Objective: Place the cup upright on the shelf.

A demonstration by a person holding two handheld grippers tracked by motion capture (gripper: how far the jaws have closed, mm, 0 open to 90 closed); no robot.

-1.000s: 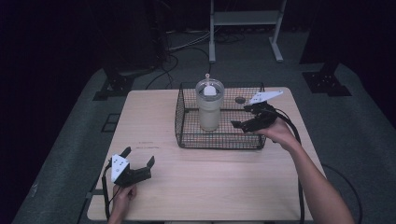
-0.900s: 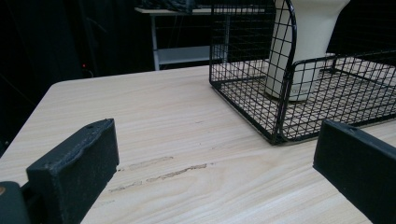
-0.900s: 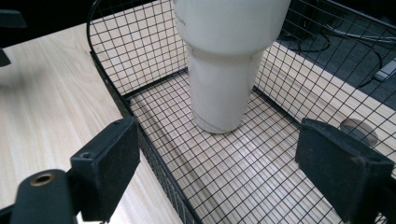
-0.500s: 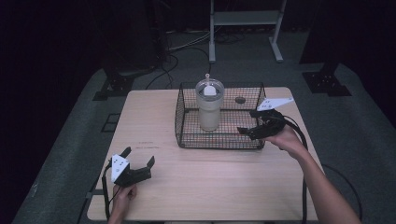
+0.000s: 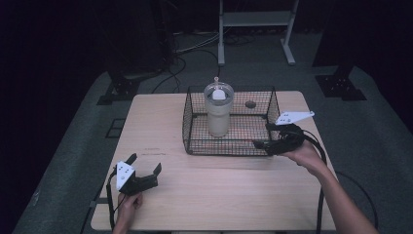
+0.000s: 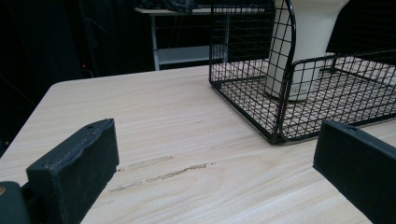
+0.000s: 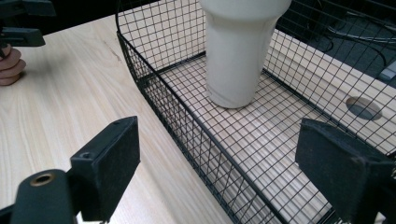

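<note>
A black wire basket point(image 5: 195, 130) stands on the middle of the wooden table point(image 5: 234, 190). In its left half a cream tumbler point(image 5: 218, 115) with a clear lid stands upright. My right gripper point(image 5: 265, 137) is open at the basket's near right corner. In the right gripper view the right gripper point(image 7: 219, 135) straddles the basket's wall point(image 7: 177, 116), one jaw over the table, the other over the basket floor, with the tumbler point(image 7: 236, 56) ahead. My left gripper point(image 5: 144, 164) rests open near the front left; in its own view the left gripper point(image 6: 215, 135) faces the basket point(image 6: 280, 93) and the tumbler point(image 6: 303, 42).
A round cable hole point(image 5: 251, 104) lies in the table behind the basket. Scuff marks point(image 6: 163, 170) streak the wood ahead of the left gripper. A metal rack point(image 5: 255, 19) and cables stand on the floor beyond the table's far edge.
My right gripper has drawn back from the basket's right rim toward the person and lower, to the near right corner. The left gripper, basket and tumbler have stayed still.
</note>
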